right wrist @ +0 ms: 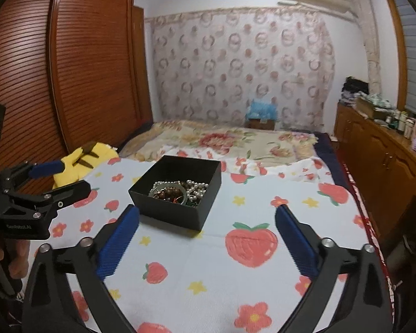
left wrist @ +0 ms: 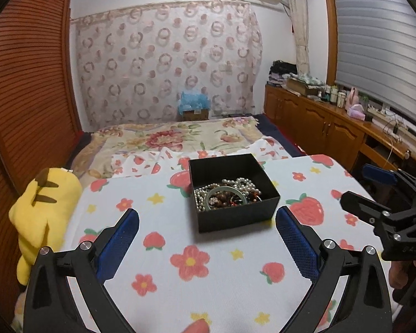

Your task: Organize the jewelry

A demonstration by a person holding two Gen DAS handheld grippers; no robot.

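A black open box (left wrist: 235,216) stands on the strawberry-print cloth (left wrist: 208,263); it holds a tangle of jewelry (left wrist: 227,194): pearl strands, brown beads and a pale green bangle. In the right wrist view the box (right wrist: 177,211) and its jewelry (right wrist: 180,191) sit ahead and to the left. My left gripper (left wrist: 208,222) is open and empty, just short of the box's near wall. My right gripper (right wrist: 207,219) is open and empty, near the box's front right corner. Each gripper shows at the edge of the other's view: the right one (left wrist: 355,187), the left one (right wrist: 62,176).
A yellow plush toy (left wrist: 44,211) lies at the cloth's left edge. A floral bedspread (left wrist: 180,136) stretches beyond the box. A wooden louvred wardrobe (right wrist: 69,69) stands on the left and a wooden cabinet (left wrist: 332,127) with clutter on the right.
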